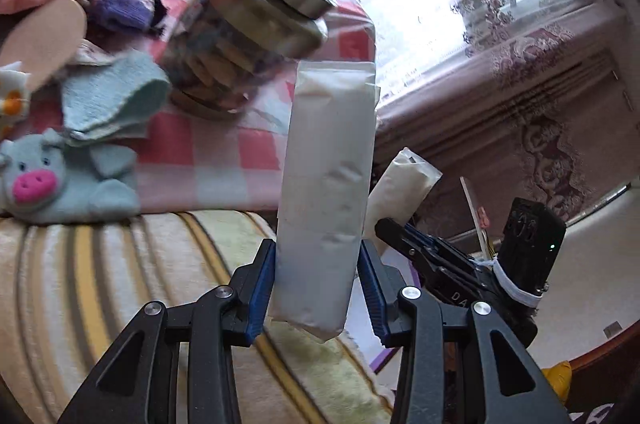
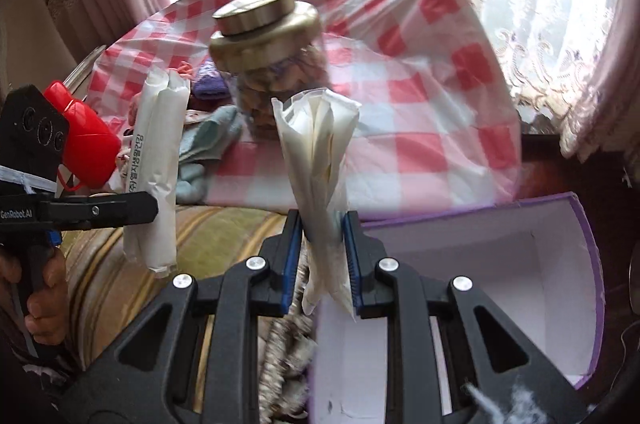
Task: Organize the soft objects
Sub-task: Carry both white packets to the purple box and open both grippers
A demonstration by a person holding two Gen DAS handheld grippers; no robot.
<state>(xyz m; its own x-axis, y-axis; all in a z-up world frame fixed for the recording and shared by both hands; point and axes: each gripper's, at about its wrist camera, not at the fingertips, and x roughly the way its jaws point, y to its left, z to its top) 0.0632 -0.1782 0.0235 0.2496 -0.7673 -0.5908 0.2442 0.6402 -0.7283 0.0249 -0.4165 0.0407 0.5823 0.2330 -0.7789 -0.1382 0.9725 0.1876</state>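
glass jar with brass lid full of biscuits, purple-edged cardboard box open | we've got left gripper fingers clamped on upright white pouch | right gripper fingers clamped on upright crumpled white packet

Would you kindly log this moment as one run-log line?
left gripper: shut on white packet | right gripper: shut on folded white pouch | purple box: open below right

Jar motion-blurred in both views, contents unreadable. Pig toy cut by left edge. Purple box partly behind right gripper. Packet print too small to read.
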